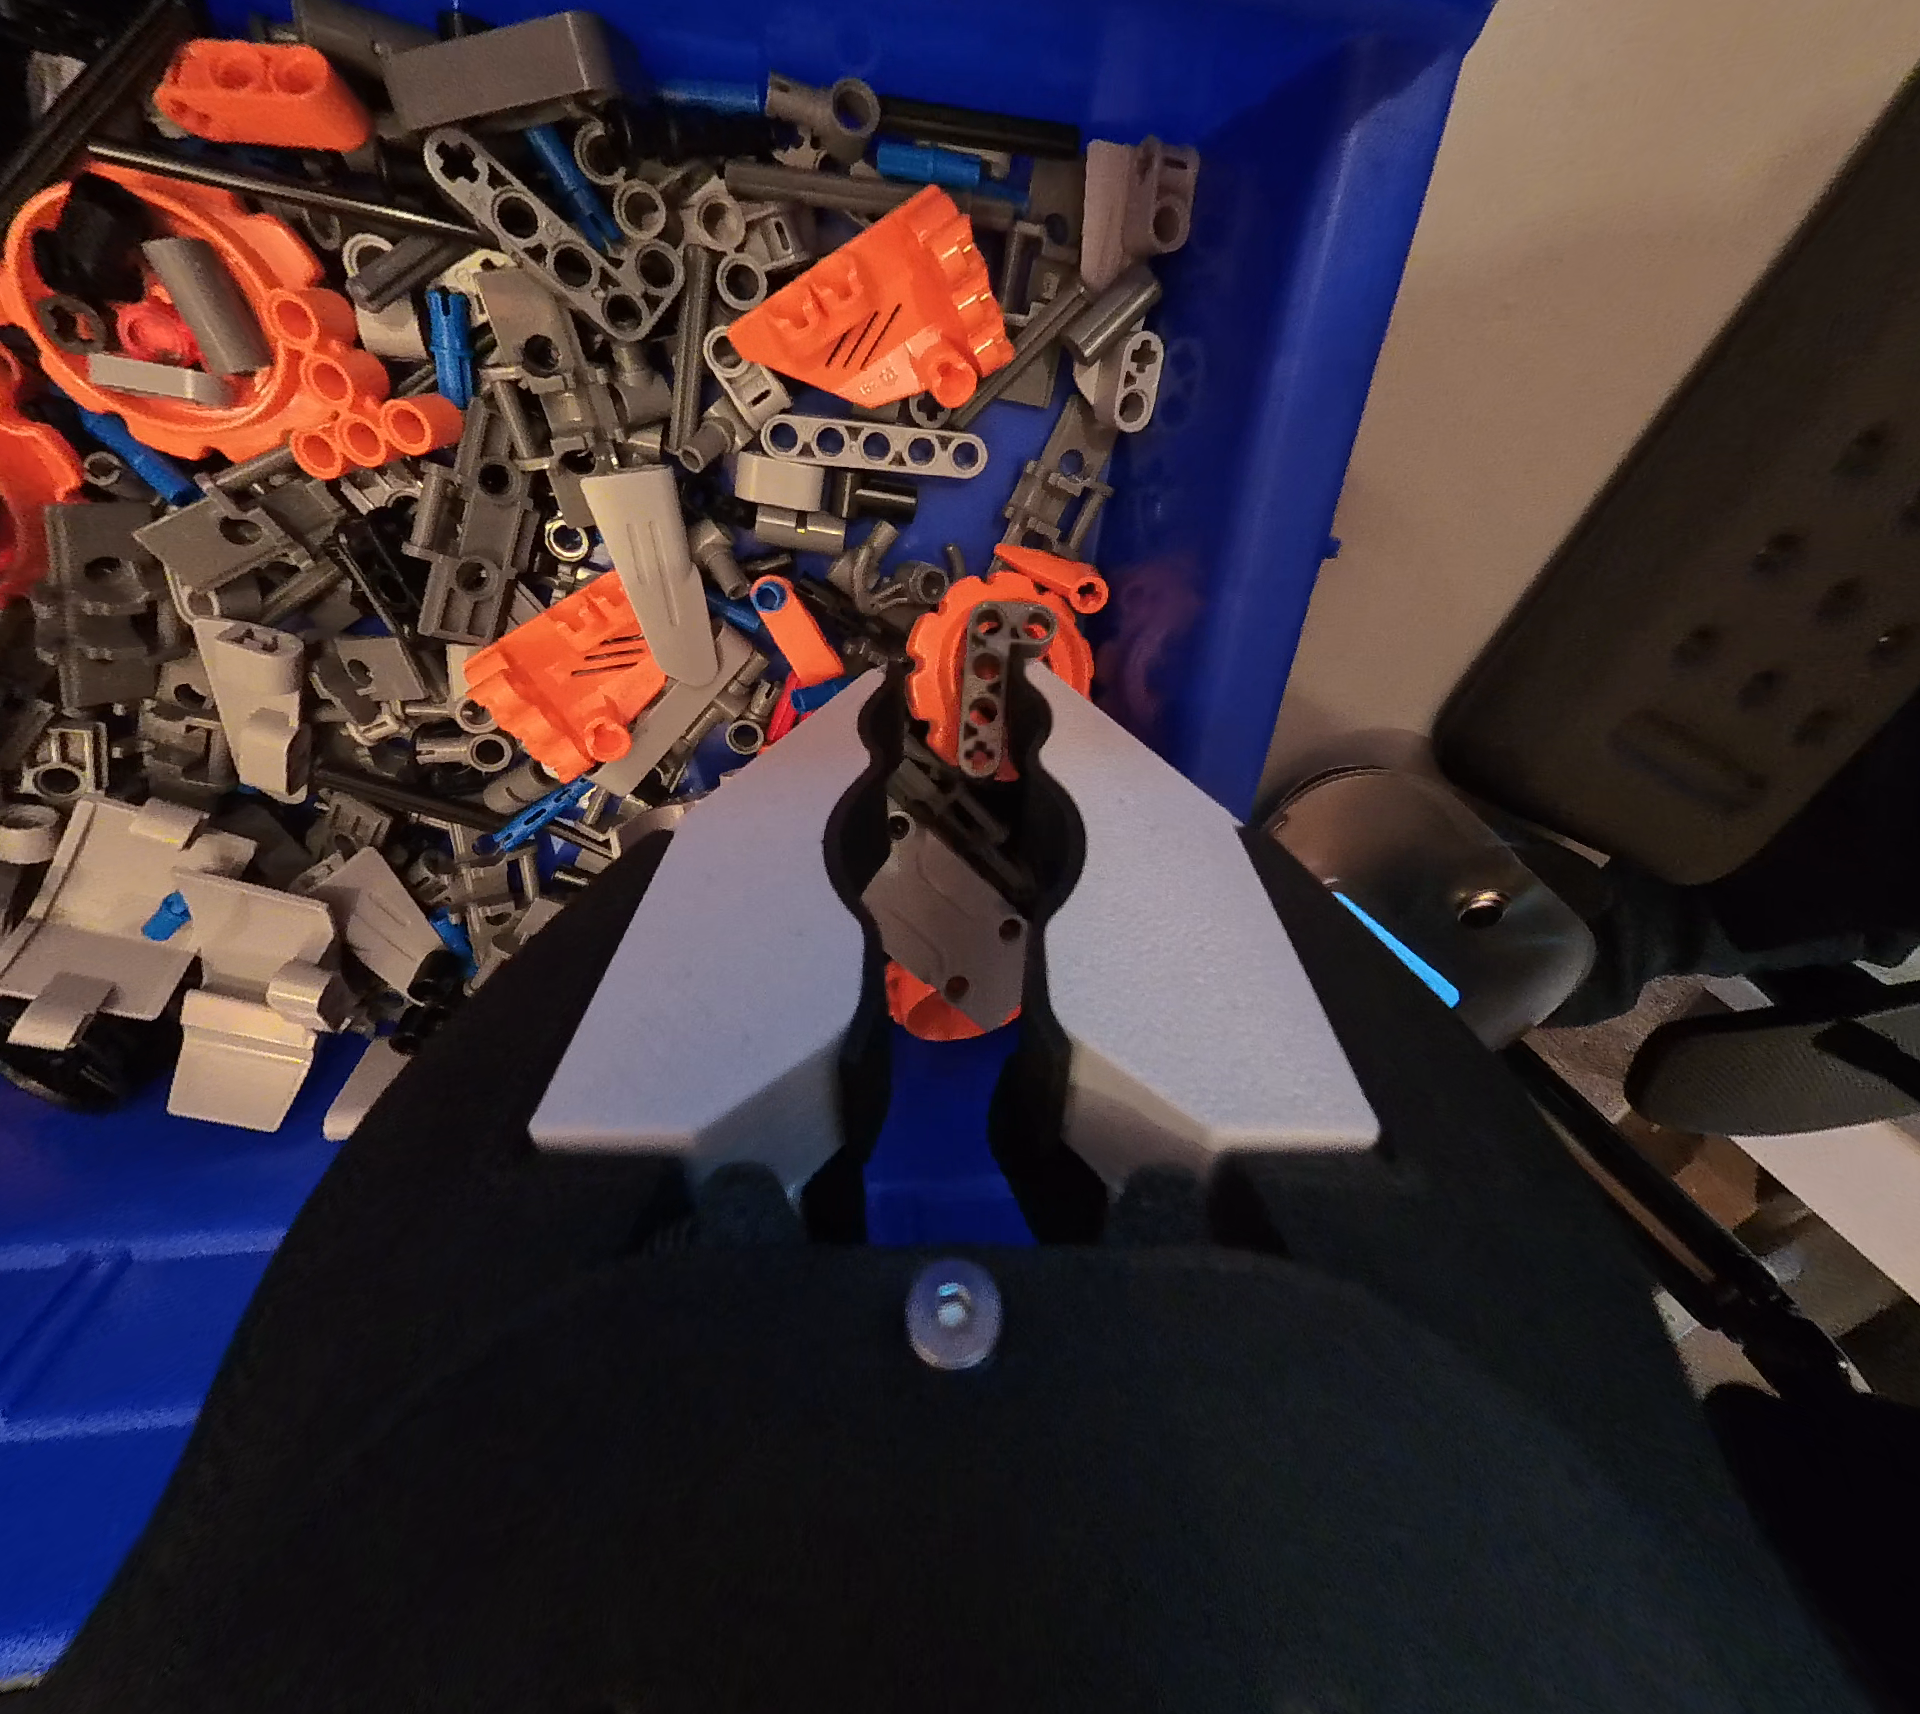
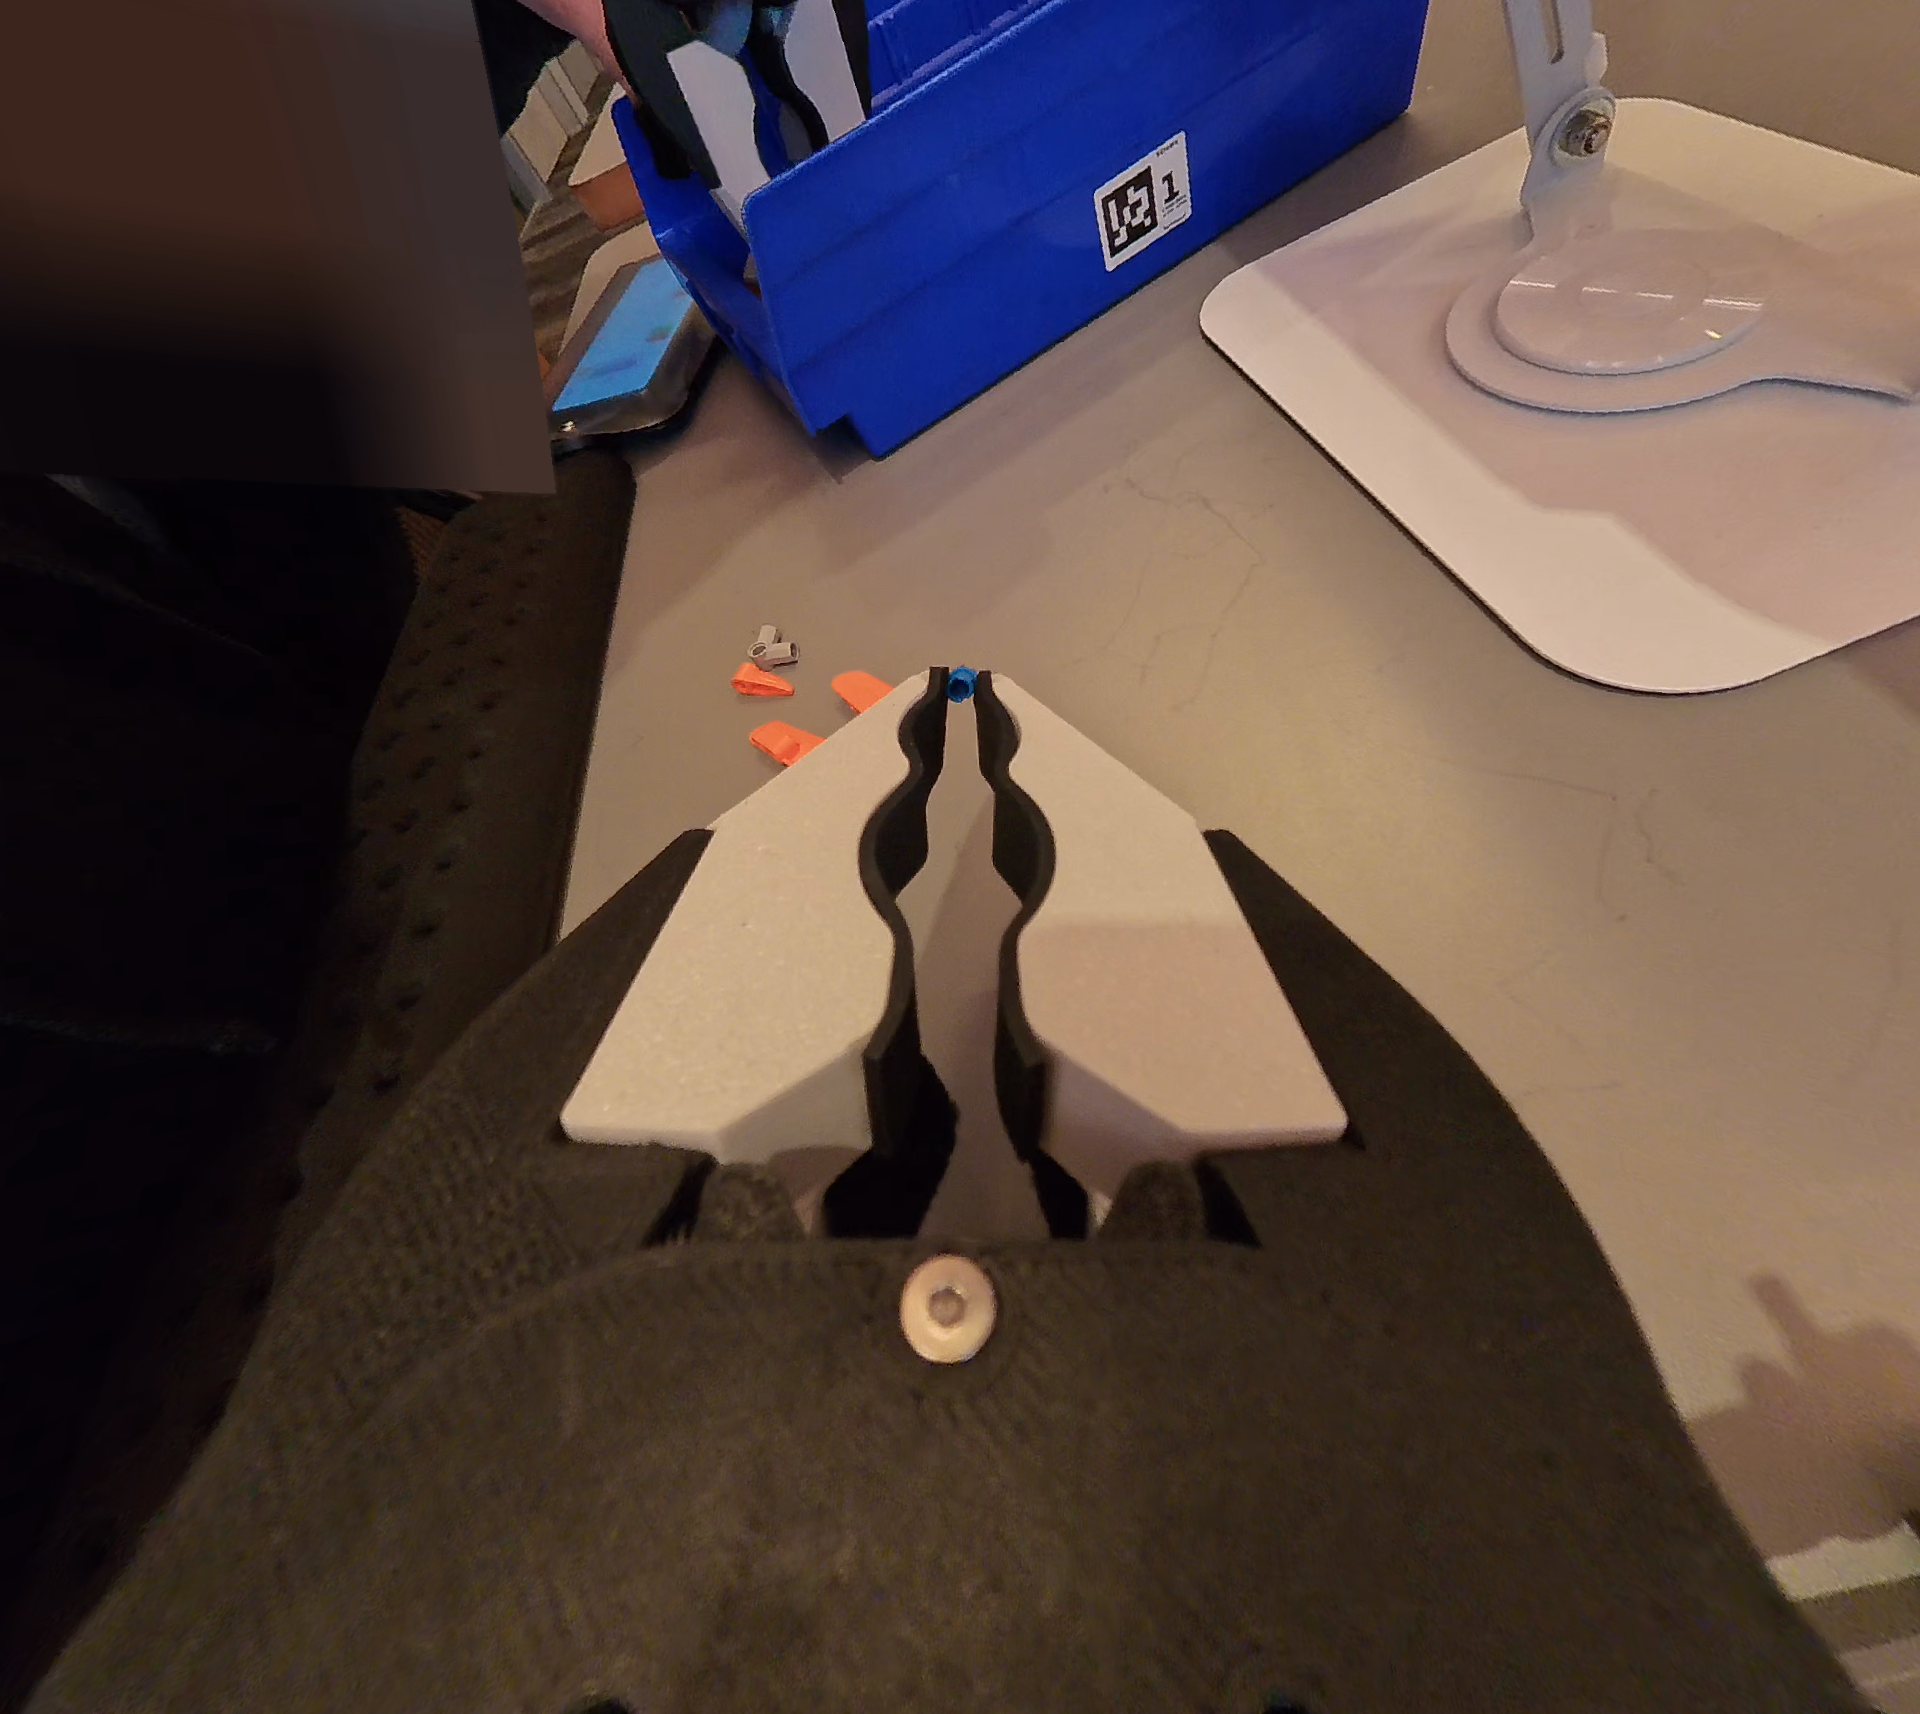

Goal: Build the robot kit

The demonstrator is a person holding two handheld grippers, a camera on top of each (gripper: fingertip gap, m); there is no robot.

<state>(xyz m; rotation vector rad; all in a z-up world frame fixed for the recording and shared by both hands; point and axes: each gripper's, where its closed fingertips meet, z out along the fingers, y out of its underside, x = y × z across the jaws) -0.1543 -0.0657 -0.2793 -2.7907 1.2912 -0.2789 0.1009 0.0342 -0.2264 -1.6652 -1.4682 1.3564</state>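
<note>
My left gripper (image 1: 961, 677) is open and reaches down into a blue bin (image 1: 1299, 314) full of grey, black, blue and orange building-toy parts. A dark grey holed beam (image 1: 992, 693) lies on an orange toothed ring (image 1: 935, 677) between its fingertips, with a gap on each side. A grey panel piece (image 1: 951, 926) lies under the jaws. My right gripper (image 2: 961, 677) is shut on a small blue pin (image 2: 960, 684) just above the grey table (image 2: 1247, 833). Three orange pieces (image 2: 762, 680) and a grey connector (image 2: 774, 649) lie on the table to its left. The left gripper (image 2: 769, 95) also shows over the bin (image 2: 1039, 262).
A white lamp stand base (image 2: 1558, 438) sits on the table at the right, next to the bin. A device with a lit blue screen (image 2: 623, 345) lies left of the bin. A dark perforated seat (image 2: 468, 781) borders the table's left edge. One gripper's finger ends stand about 30 cm off the other's. From the right gripper's tips to the dark perforated seat (image 2: 468, 781) is close to 20 cm.
</note>
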